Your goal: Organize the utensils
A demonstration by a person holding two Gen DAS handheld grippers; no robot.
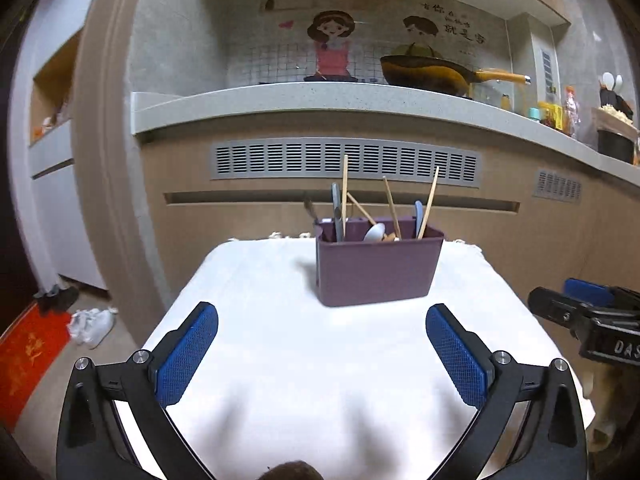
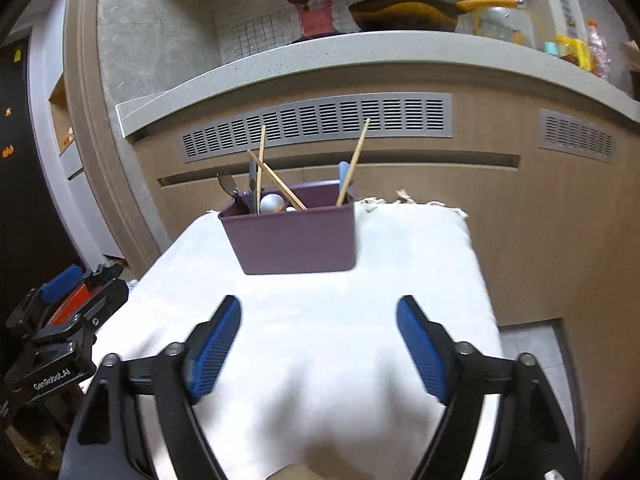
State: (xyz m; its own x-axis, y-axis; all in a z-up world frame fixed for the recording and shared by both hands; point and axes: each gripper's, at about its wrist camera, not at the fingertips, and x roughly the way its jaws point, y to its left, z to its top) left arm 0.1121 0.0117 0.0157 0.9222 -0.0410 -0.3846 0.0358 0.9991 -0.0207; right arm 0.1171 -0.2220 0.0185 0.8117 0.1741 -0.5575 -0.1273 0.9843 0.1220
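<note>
A purple utensil holder (image 1: 376,268) (image 2: 294,240) stands near the far edge of a table under a white cloth (image 1: 304,360) (image 2: 320,340). Wooden chopsticks (image 1: 428,204) (image 2: 354,162), a metal spoon (image 1: 374,232) (image 2: 272,203) and blue-handled utensils (image 1: 337,210) stick out of it. My left gripper (image 1: 322,320) is open over the cloth, well short of the holder, with nothing between its blue pads (image 1: 186,356). My right gripper (image 2: 318,312) is open too and empty, also short of the holder. Each gripper shows at the edge of the other's view.
Behind the table runs a kitchen counter (image 1: 320,100) with a vent grille (image 1: 344,158), and a wok (image 1: 428,74) sits on top. Bottles and jars (image 1: 560,112) crowd its right end. White shoes (image 1: 92,324) and a red mat (image 1: 24,356) lie on the floor at left.
</note>
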